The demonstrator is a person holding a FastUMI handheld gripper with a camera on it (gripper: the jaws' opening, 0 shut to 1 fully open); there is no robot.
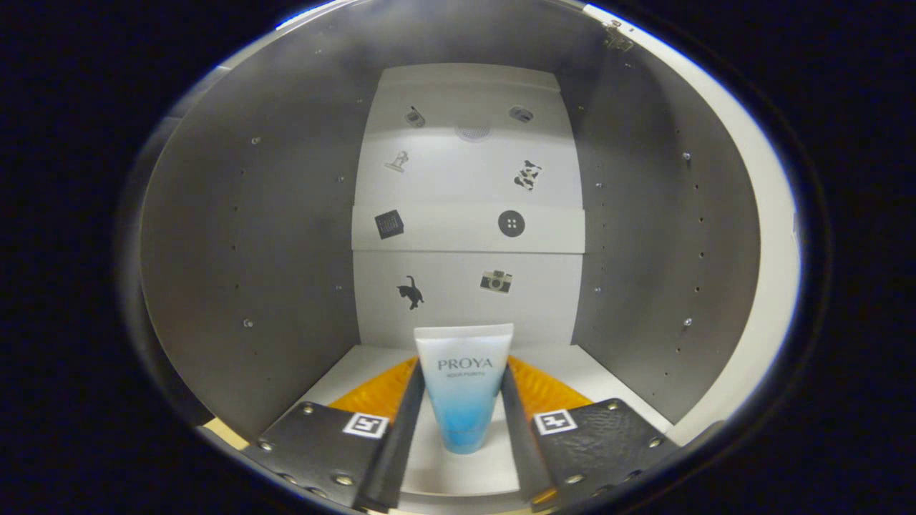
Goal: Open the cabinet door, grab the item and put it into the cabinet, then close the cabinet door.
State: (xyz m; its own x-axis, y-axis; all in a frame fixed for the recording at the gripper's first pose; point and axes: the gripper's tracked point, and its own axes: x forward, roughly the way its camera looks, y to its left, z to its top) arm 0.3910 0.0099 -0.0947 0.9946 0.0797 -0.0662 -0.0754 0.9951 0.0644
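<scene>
1. Grey side walls (250,236) and a white back panel (469,186) enclose the scene; I am looking straight into the open cabinet (644,236) from just inside its mouth.
2. Back panel: small stickers are scattered over it, among them a cat (410,292), a camera (496,281), a button (511,223) and a dark square (388,224). A white shelf edge (469,236) crosses the panel about halfway up.
3. Cabinet floor (358,361): white, with no other contents that I can see in this lower compartment apart from the tube.
4. Item: a white-to-blue cosmetic tube (464,386) stands upright, cap end down, between the fingers and well forward of the back panel.
5. Gripper (462,404): its fingers (408,415) flank the tube, closed in to about the tube's width. Both appear to touch its sides, so I judge that I am holding it, though a slight release cannot be ruled out.
6. Whether the tube's cap rests on the floor or hangs just above it, I cannot tell.
7. Progress, as I judge it: the door is open and the item is grabbed and carried inside. Left to do: let go of the tube, draw the gripper out and close the door.
</scene>
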